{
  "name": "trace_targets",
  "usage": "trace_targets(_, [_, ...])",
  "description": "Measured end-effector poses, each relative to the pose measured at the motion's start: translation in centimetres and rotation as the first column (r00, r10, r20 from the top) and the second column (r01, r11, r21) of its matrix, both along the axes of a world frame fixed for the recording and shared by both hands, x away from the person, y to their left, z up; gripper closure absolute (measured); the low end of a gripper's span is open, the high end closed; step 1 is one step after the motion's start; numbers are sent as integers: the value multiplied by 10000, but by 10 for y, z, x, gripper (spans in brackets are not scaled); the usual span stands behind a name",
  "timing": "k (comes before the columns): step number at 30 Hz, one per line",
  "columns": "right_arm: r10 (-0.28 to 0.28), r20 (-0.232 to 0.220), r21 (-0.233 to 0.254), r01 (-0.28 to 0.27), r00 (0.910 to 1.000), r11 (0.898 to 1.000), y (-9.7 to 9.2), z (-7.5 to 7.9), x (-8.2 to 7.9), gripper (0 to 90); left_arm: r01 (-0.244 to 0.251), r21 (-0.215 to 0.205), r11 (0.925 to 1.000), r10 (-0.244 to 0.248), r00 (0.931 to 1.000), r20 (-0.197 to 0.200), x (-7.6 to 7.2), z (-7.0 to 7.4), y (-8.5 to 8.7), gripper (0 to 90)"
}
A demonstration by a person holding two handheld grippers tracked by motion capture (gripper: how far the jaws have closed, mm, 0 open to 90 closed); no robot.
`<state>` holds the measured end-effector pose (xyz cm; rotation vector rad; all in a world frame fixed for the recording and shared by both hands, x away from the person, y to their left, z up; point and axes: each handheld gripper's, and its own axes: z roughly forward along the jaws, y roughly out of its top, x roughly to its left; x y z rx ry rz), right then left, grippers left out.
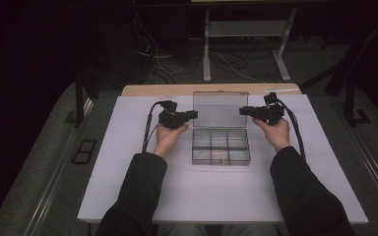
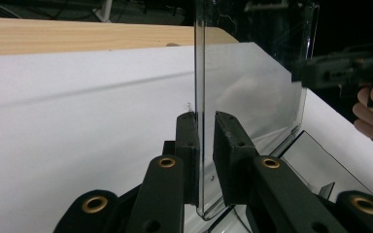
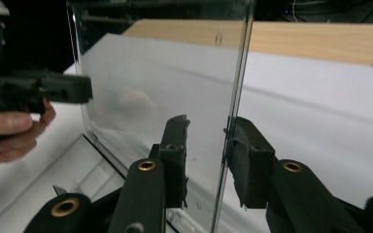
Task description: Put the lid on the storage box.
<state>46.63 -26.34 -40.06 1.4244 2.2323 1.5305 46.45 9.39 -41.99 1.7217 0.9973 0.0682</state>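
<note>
- Clear plastic organiser box: mid-table on the white sheet, six shallow compartments, lid standing upright at its far edge.
- Left gripper: jaws pinched tight on the lid's left edge.
- Right gripper: jaws straddle the lid's right edge with a gap, not pressing.
- Small item in the front middle compartment: too small to identify.
- Lid's top cut off in both gripper views.
</note>
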Motion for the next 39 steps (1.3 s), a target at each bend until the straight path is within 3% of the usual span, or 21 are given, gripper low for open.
trace_targets(9, [-75, 33, 390, 74, 10000, 9992, -1, 3, 5, 713, -18, 206, 9998, 17, 10000, 53, -3, 2, 0, 798])
trace_targets(16, [2, 127, 333, -6, 9999, 9994, -1, 4, 4, 715, -14, 229, 9997, 13, 10000, 73, -4, 2, 0, 798])
trace_targets(23, [12, 95, 259, -15, 10000, 9997, -1, 4, 3, 722, 165, 53, 9998, -166, 9998, 138, -2, 3, -2, 689])
trace_targets(26, [59, 139, 210, -62, 9999, 9998, -1, 5, 2, 722, 207, 114, 9997, -209, 9997, 126, 1, 8, -3, 674])
trace_targets(30, [101, 175, 140, -103, 9998, 9998, -1, 6, 1, 721, 128, -191, 9997, -125, 9998, 176, 7, 17, -4, 656])
trace_targets(35, [243, 285, -85, -241, 9993, 9997, 0, 10, -1, 721, 34, -53, 10000, -32, 9994, 355, 11, 29, -9, 626])
trace_targets(39, [271, 286, -116, -268, 9992, 9996, 0, 10, -2, 720, -153, -406, 9991, 173, 9986, 492, 12, 37, -9, 628])
